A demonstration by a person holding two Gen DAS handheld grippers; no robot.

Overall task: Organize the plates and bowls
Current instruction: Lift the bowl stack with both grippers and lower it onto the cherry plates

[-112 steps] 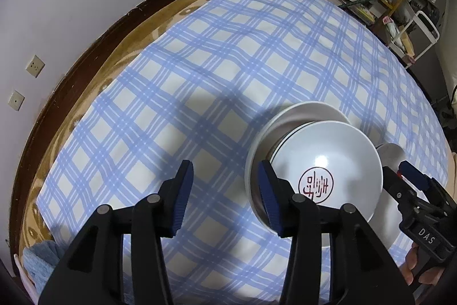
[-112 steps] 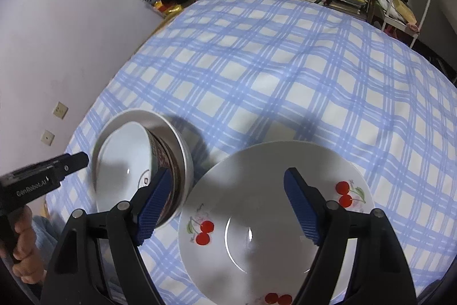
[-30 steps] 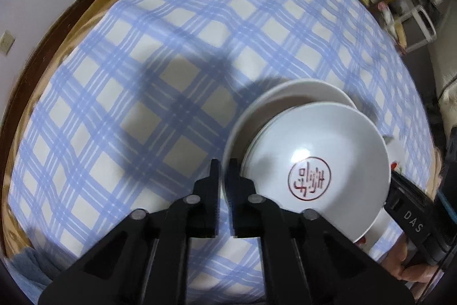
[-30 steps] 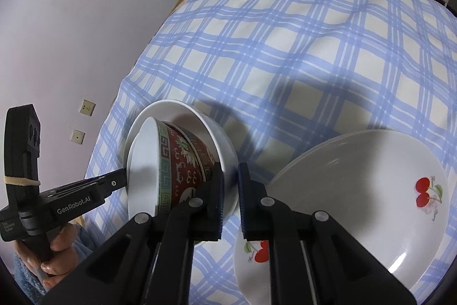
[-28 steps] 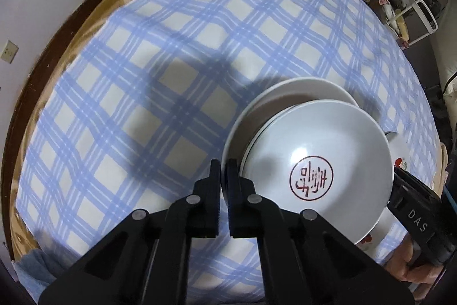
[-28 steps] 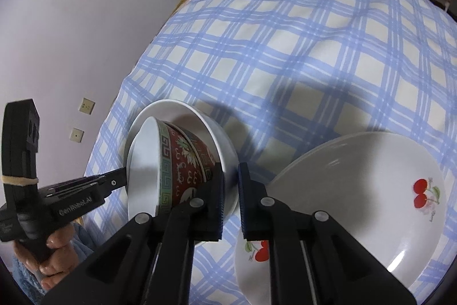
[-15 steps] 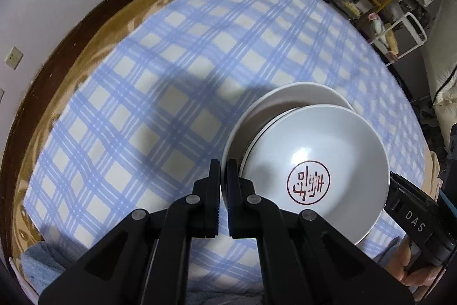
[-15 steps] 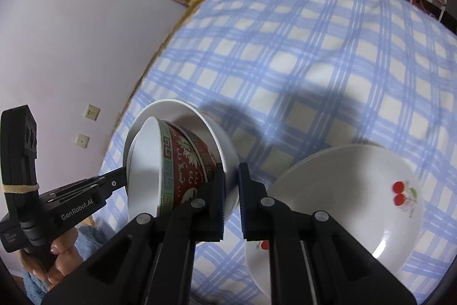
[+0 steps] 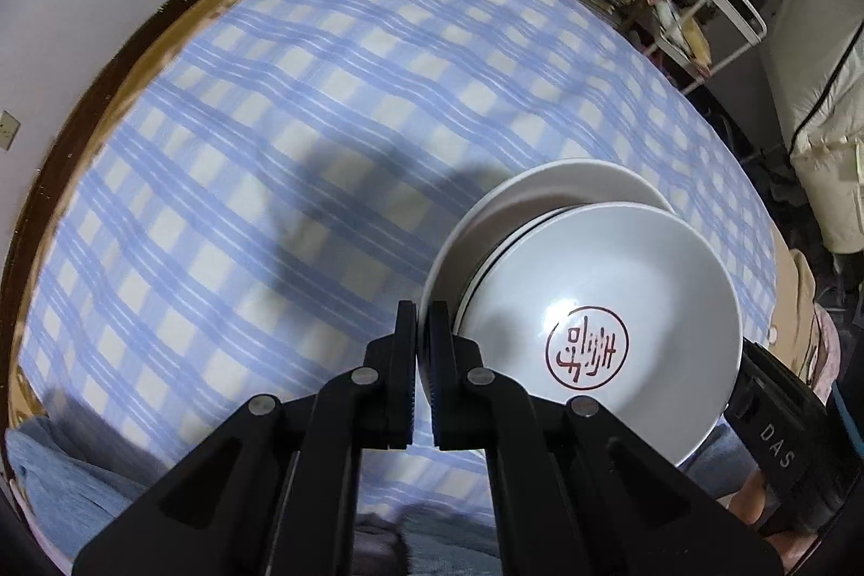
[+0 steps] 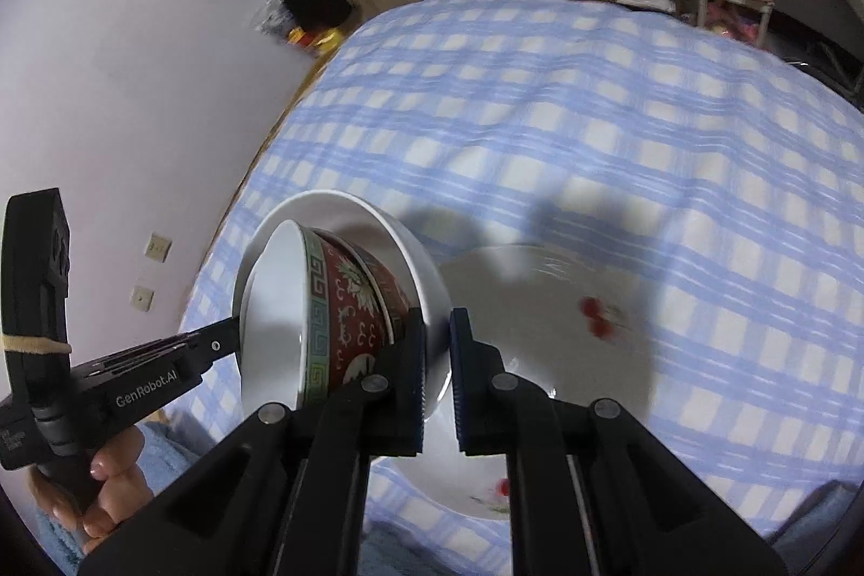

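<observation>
Blurring cherry plate (image 10: 540, 306) beneath bowls (image 10: 345, 306)

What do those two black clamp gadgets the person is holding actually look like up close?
Both are matte black plastic with silver rivets and blue ribbed pads. The left gripper reads "GenRobot.AI" in white, with a tan rubber band around its upright block. The right gripper shows "DAS" on its side.

Glossy ceramic bowls (image 9: 605, 306) (matt cloth tablecloth (image 9: 302, 101)).
</observation>
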